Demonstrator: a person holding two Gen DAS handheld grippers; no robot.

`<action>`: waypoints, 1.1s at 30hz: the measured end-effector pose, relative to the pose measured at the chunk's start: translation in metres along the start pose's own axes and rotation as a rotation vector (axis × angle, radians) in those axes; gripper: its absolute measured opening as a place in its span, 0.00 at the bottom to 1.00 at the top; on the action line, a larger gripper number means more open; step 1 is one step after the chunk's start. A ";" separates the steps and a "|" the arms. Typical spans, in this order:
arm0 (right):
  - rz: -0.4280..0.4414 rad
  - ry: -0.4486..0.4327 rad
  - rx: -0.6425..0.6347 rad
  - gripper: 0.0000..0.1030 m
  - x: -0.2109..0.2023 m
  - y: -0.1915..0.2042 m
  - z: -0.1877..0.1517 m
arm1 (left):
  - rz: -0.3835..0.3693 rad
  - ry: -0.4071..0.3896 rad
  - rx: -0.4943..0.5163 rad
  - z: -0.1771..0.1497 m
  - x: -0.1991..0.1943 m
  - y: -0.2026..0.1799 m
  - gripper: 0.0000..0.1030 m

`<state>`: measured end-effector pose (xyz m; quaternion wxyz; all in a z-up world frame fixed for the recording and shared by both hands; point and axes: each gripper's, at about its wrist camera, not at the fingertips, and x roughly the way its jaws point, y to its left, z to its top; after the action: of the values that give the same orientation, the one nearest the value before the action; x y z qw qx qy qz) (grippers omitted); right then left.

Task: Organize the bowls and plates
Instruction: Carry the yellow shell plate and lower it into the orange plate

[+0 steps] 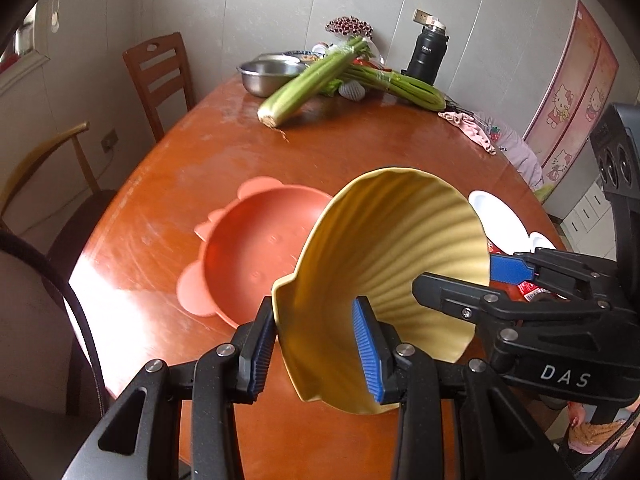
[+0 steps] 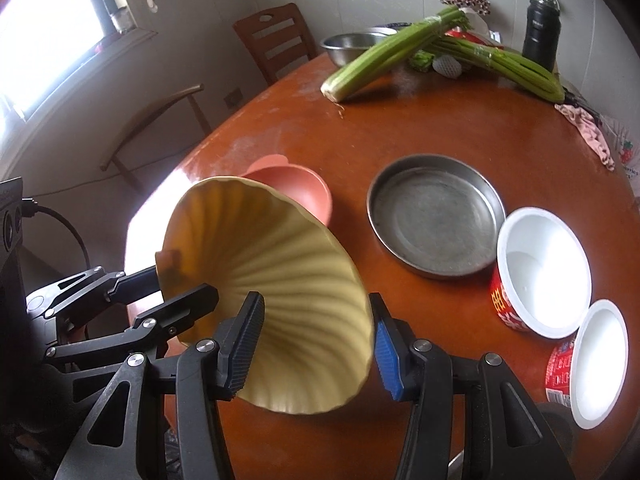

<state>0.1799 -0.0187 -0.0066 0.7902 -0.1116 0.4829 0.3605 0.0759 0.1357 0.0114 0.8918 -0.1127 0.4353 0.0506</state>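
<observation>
Yellow bowl (image 1: 400, 264): tilted, above surface (image 1: 360, 140); left gripper (image 1: 316, 350) and right gripper (image 2: 316, 344) each clamped on its rim. Pink bowl (image 1: 248, 252) at ten o'clock.

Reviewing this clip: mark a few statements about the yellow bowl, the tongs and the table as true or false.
1. Both tongs grip the yellow bowl. True: left tongs and right tongs each clamp its rim.
2. The yellow bowl sits flat on the table. False: it is tilted and off the table.
3. The pink bowl is empty. True.
4. The metal pan holds celery. False: it is empty; the celery lies at the far side.
5. Two white-lined cups stand beside the pan. True.
</observation>
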 end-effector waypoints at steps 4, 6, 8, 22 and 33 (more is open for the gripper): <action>0.017 -0.019 0.006 0.53 -0.003 0.013 0.012 | 0.019 -0.026 0.015 0.010 -0.010 0.010 0.37; 0.022 -0.027 0.008 0.53 -0.003 0.018 0.018 | 0.029 -0.035 0.021 0.015 -0.014 0.016 0.37; 0.027 -0.036 0.002 0.53 -0.004 0.024 0.024 | 0.039 -0.044 0.022 0.020 -0.017 0.022 0.37; 0.042 -0.014 0.045 0.53 0.025 0.030 0.052 | 0.039 -0.032 0.028 0.040 0.002 0.048 0.36; -0.007 -0.012 0.079 0.52 0.053 0.023 0.062 | 0.025 0.001 0.017 0.050 0.035 0.061 0.32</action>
<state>0.2212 0.0551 -0.0154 0.7983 -0.0798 0.4914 0.3389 0.1237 0.2069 0.0042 0.8919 -0.0995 0.4374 0.0581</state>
